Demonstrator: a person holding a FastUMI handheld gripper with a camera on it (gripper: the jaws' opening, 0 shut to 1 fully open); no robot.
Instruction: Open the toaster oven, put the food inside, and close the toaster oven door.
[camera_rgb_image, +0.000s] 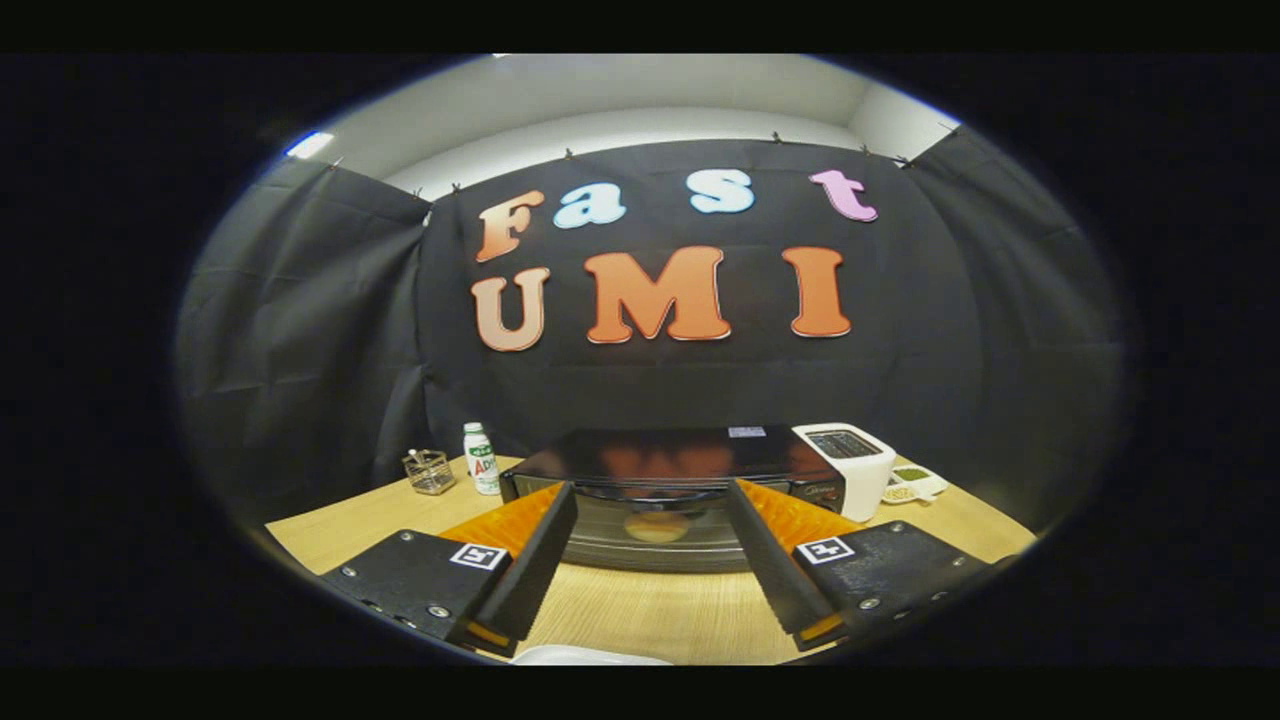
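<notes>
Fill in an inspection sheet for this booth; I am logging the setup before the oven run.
Surface: light wooden table, bare between the fingers.
Job's things: toaster oven just ahead of the fingers, door shut; a round, pale shape shows behind its glass, cannot tell what.
Clutter: small bottle and clear cup to the oven's left; white toaster and a small tray to its right; a white rim near the fingers.
Grippers: gripper open, holding nothing.
Cables: nothing seen.
Surroundings: black cloth wall.

Wooden table (640, 610), toaster oven (660, 490) (door shut), white toaster (850, 465), bottle (482, 458), wire basket (429, 471)
</notes>
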